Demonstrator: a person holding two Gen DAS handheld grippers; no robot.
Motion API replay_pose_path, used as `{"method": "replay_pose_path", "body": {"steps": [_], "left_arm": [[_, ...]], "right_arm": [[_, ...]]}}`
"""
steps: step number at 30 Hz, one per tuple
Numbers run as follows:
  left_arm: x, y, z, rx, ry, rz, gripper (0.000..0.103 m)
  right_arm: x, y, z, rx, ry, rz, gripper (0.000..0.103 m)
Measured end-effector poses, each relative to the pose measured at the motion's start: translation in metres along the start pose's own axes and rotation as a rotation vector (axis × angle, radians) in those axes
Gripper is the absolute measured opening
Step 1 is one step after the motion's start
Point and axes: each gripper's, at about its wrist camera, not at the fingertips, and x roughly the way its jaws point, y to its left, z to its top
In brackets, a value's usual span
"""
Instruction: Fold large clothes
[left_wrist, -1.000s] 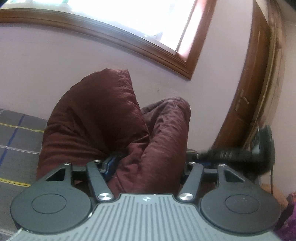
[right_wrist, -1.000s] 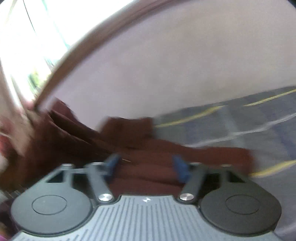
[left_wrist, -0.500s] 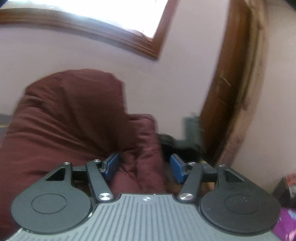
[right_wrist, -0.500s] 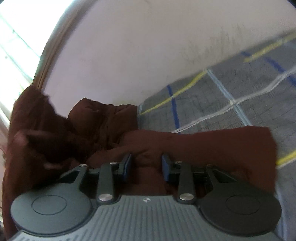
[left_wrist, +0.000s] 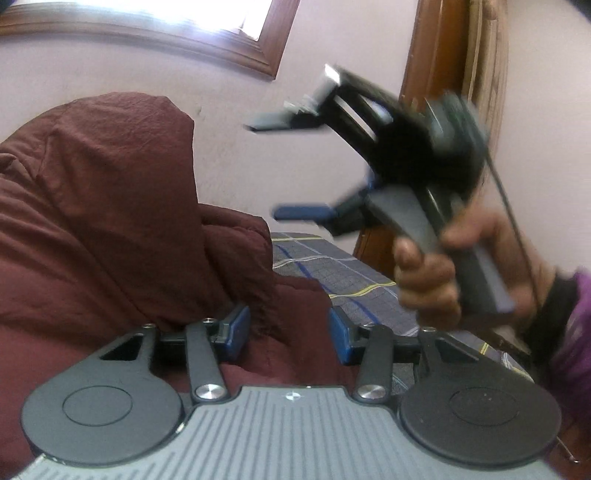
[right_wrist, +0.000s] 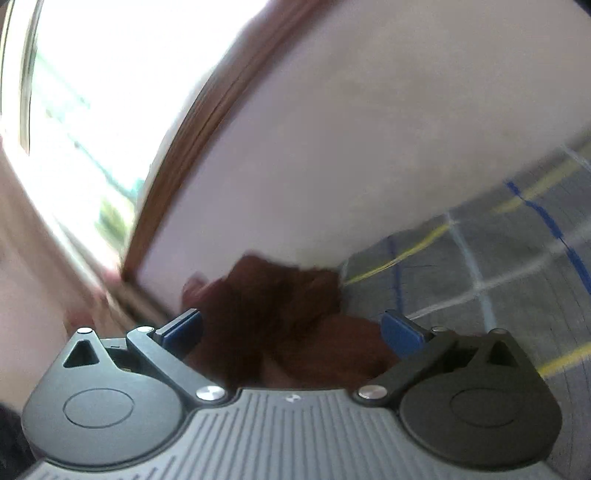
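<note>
A large maroon garment (left_wrist: 110, 221) is heaped up on a grey checked bedsheet (left_wrist: 351, 273). My left gripper (left_wrist: 287, 330) has a thick bunch of it between its blue pads, and its jaws are closing on that bunch. In the left wrist view my right gripper (left_wrist: 275, 168) hangs in the air above the sheet, blurred, its jaws spread wide and opening, gripped by a hand (left_wrist: 428, 273). The right wrist view shows the right gripper (right_wrist: 291, 328) wide apart with nothing pressed between the pads; the garment (right_wrist: 280, 314) lies beyond and below it.
A pale wall rises behind the bed, with a wooden-framed window (left_wrist: 184, 14) at the top left and a wooden door frame (left_wrist: 436, 74) at the right. A purple sleeve (left_wrist: 576, 350) fills the right edge. The checked sheet (right_wrist: 498, 277) stretches off to the right.
The right gripper's jaws, narrow on the garment before, have sprung wide and lifted off it. The left gripper has swung right with its bunch of cloth, and its jaws have narrowed.
</note>
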Motion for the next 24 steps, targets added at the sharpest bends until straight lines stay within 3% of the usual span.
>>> {"method": "replay_pose_path", "body": {"steps": [4, 5, 6, 7, 10, 12, 16, 18, 19, 20, 21, 24], "left_arm": [[0.003, -0.004, -0.001, 0.012, -0.005, 0.0, 0.048], [0.003, -0.003, -0.001, 0.02, -0.008, -0.003, 0.049], [0.005, -0.007, 0.003, 0.037, -0.008, 0.0, 0.05], [-0.002, -0.009, 0.004, 0.054, -0.012, 0.005, 0.051], [-0.045, -0.005, 0.009, 0.027, -0.048, -0.017, 0.066], [-0.086, 0.006, 0.012, -0.016, -0.111, 0.026, 0.082], [-0.142, 0.045, 0.018, -0.033, -0.224, 0.213, 0.083], [-0.14, 0.073, 0.021, -0.037, -0.195, 0.291, 0.08], [-0.13, 0.092, 0.021, -0.086, -0.137, 0.285, 0.076], [-0.117, 0.111, 0.018, -0.156, -0.065, 0.219, 0.061], [-0.106, 0.121, 0.013, -0.196, -0.034, 0.193, 0.064], [-0.097, 0.122, 0.004, -0.198, -0.053, 0.212, 0.072]], "right_arm": [[0.061, 0.055, 0.001, -0.195, 0.165, -0.091, 0.103], [0.078, 0.068, -0.004, -0.253, 0.194, -0.115, 0.095], [0.089, 0.078, -0.01, -0.309, 0.213, -0.131, 0.079], [0.095, 0.092, -0.015, -0.389, 0.238, -0.142, 0.046], [0.098, 0.118, -0.021, -0.504, 0.232, -0.19, 0.036], [0.086, 0.127, -0.024, -0.539, 0.212, -0.207, 0.031], [0.06, 0.135, -0.033, -0.565, 0.187, -0.233, 0.026], [0.051, 0.13, -0.035, -0.53, 0.176, -0.245, 0.025], [0.046, 0.127, -0.035, -0.502, 0.165, -0.248, 0.025], [0.047, 0.12, -0.034, -0.473, 0.15, -0.247, 0.024], [0.041, 0.117, -0.035, -0.442, 0.127, -0.239, 0.024], [0.01, 0.108, -0.038, -0.309, 0.055, -0.264, 0.029]]}}
